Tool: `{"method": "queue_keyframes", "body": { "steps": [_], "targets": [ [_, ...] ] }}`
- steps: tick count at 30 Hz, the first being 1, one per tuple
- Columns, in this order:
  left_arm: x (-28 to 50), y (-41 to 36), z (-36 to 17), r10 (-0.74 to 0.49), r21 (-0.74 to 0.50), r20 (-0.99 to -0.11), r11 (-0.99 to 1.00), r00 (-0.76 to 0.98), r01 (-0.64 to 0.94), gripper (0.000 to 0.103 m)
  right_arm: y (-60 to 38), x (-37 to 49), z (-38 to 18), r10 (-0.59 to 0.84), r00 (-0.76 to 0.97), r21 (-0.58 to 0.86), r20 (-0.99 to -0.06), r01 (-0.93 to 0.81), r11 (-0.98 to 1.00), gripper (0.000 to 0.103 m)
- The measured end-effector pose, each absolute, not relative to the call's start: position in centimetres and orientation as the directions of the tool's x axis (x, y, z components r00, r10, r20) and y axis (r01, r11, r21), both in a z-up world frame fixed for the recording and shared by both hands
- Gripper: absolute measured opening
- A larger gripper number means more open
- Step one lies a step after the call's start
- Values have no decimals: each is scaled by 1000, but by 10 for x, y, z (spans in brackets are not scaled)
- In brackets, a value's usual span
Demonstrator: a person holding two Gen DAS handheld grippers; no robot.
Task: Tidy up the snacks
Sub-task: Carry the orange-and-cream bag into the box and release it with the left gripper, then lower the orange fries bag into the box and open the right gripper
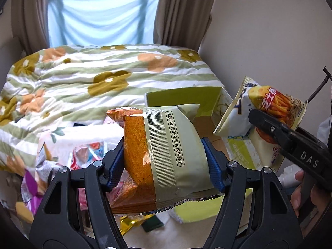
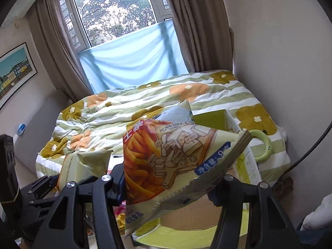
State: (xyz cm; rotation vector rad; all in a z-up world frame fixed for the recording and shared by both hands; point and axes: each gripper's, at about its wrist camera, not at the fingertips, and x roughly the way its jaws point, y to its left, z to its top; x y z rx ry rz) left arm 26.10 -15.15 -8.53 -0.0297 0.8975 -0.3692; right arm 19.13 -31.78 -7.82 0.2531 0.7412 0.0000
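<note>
Orange snack bag sits clamped between the left claw's pads.

Daylight enters through the window, overexposed there. The bed below it is evenly lit. Fisheye edges curve and darken.

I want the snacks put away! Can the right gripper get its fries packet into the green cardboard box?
Probably yes. The right gripper holds the cream fries-picture packet just above the open green cardboard box, with nothing between them.

Orange-and-cream snack bag held aloft; fries-printed pouch tilted, seemingly above green box.
</note>
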Motion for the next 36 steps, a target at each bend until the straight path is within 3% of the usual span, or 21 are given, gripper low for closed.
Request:
{"method": "queue_keyframes", "body": {
  "steps": [15, 16, 19, 36],
  "targets": [
    [372, -266, -176, -229, -120, -869, 957, 438, 263, 67, -411, 250, -141, 133, 591, 216, -796, 72, 974, 55],
    [376, -269, -179, -225, -112, -870, 957, 439, 268, 70, -412, 251, -143, 133, 588, 211, -798, 65, 975, 55],
    [383, -276, -184, -182, -55, -870, 960, 459, 275, 103, -415, 256, -151, 132, 575, 198, -807, 54, 979, 55],
    [352, -239, -151, -219, -92, -854, 957, 472, 276, 102, -412, 275, -147, 157, 577, 212, -801, 29, 977, 56]
  ]
}}
